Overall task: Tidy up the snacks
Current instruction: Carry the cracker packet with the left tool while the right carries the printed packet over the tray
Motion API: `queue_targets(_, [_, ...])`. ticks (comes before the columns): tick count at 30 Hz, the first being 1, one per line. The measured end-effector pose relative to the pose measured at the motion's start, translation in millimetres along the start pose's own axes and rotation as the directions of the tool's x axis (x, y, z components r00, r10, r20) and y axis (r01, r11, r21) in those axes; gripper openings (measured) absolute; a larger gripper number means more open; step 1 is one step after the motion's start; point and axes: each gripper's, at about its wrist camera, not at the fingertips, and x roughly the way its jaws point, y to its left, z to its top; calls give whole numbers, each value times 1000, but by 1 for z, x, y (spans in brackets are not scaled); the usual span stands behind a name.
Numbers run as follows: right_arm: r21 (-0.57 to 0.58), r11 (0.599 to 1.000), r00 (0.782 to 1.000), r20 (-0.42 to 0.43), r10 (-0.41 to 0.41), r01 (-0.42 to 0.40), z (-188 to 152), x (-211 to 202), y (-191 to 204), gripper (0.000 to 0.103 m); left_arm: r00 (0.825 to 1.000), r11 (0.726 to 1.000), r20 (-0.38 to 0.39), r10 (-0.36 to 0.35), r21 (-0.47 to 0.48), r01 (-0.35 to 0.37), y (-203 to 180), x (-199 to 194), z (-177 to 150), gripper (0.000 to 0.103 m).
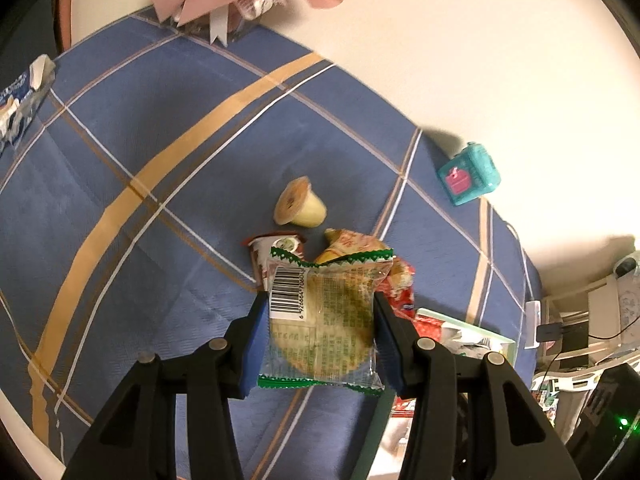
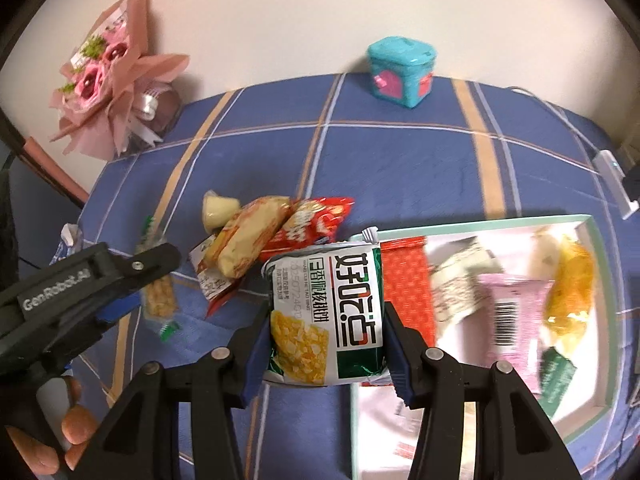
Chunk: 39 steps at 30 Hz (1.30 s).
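Note:
My left gripper (image 1: 320,320) is shut on a clear biscuit packet (image 1: 324,316) with green zigzag ends and a barcode, held above the blue checked cloth (image 1: 140,140). In the right wrist view that packet (image 2: 160,300) hangs at the left. My right gripper (image 2: 326,320) is shut on a green and white snack packet (image 2: 326,312), at the left edge of a white box (image 2: 500,224) with a pale green rim. Loose on the cloth lie a yellow jelly cup (image 1: 300,204), a red-lidded cup (image 1: 272,248), a yellow packet (image 2: 248,236) and a red packet (image 2: 316,220).
The box holds a red packet (image 2: 408,280), a pink packet (image 2: 516,312) and an orange one (image 2: 568,292). A teal cube box (image 2: 400,72) and a pink bouquet (image 2: 112,76) stand by the wall. A blue packet (image 1: 20,108) lies far left. A hand (image 2: 60,432) grips the left tool.

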Motion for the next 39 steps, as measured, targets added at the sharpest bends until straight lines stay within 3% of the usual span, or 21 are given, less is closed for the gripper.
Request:
queue_targets(8, [68, 997, 999, 26, -41, 40, 7, -17, -29, 54, 1000, 998, 18, -15, 54, 14, -24, -8, -7, 51])
queue_targets(21, [268, 959, 994, 34, -101, 88, -1, -37, -118, 54, 998, 980, -52, -47, 189, 56, -87, 11, -41, 51])
queue_targets(29, [346, 917, 975, 25, -219, 197, -11, -53, -172, 54, 992, 961, -116, -55, 263, 84, -123, 27, -68, 51])
queue_targets(39, [391, 885, 959, 25, -284, 252, -22, -67, -216, 54, 988, 940, -152, -22, 333, 72, -147, 46, -86, 51])
